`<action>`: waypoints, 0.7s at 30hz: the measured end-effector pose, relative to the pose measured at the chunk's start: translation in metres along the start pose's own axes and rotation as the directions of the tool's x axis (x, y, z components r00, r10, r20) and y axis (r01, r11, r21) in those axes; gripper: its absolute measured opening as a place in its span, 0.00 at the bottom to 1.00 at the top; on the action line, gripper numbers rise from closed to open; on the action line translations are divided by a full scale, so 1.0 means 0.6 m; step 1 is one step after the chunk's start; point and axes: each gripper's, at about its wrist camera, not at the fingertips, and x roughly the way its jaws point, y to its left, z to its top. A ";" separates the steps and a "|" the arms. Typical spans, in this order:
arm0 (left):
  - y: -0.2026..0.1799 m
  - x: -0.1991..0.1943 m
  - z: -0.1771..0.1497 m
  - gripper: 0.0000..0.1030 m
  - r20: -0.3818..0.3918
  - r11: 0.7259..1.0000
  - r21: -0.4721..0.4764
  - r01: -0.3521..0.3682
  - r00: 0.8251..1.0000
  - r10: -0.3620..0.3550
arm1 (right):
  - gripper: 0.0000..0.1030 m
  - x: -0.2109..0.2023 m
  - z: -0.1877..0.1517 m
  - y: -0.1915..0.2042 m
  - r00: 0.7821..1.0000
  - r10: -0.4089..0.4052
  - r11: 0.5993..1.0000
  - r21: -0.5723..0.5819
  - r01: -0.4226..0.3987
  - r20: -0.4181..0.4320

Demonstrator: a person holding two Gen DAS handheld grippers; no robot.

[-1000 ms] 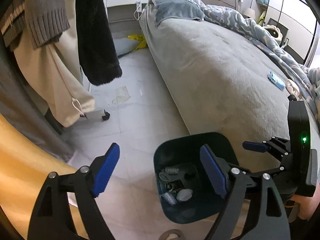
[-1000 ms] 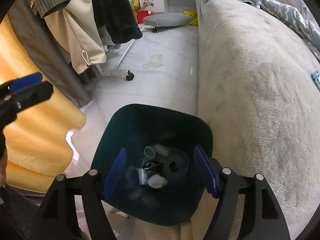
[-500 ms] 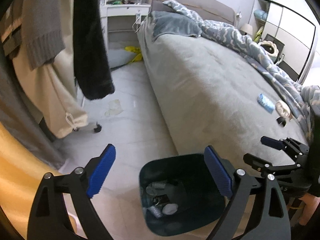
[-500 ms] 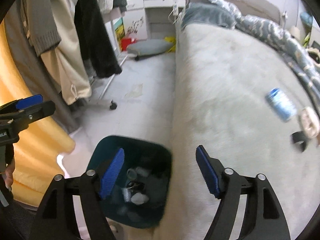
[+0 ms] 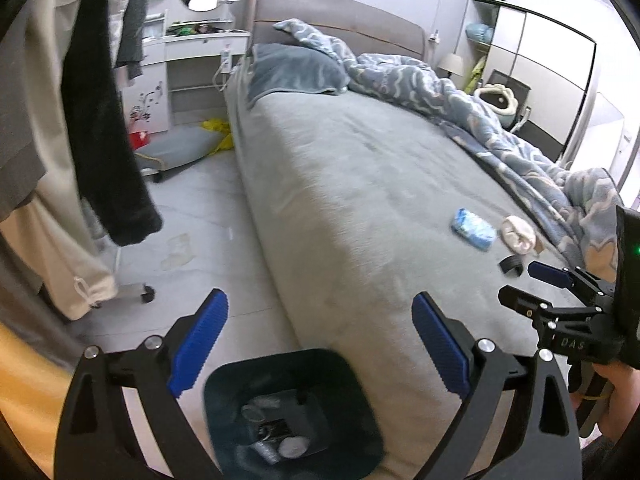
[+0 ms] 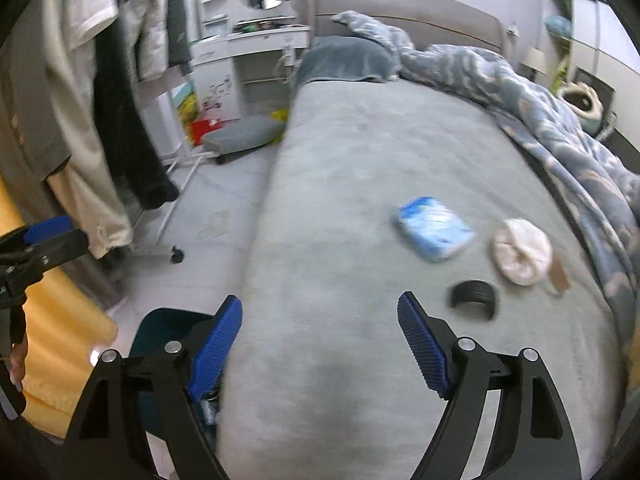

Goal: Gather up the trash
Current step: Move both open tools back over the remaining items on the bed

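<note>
Both my grippers have lifted away from the dark bin (image 5: 288,400) and now face the bed (image 6: 360,160). My left gripper (image 5: 320,344) and right gripper (image 6: 320,344) have their fingers wide apart, empty. On the bed lie a blue packet (image 6: 434,228), a white wad (image 6: 522,256) and a black ring (image 6: 474,298).

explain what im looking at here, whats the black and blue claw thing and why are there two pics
Each picture comes from a camera fixed on a tool that a person carries. The left hand-held gripper and the right hand-held gripper each have two black fingers with blue pads, open and holding nothing. On the grey bed lie a blue packet, a whitish bundle and a black ring. A dark bin with trash stands on the floor beside the bed.
</note>
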 end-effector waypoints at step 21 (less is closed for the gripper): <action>-0.162 0.074 0.033 0.92 -0.011 0.989 0.082 0.124 0.992 -0.123 | 0.79 -0.002 0.065 -0.238 0.997 -0.079 0.990 0.118 0.076 0.025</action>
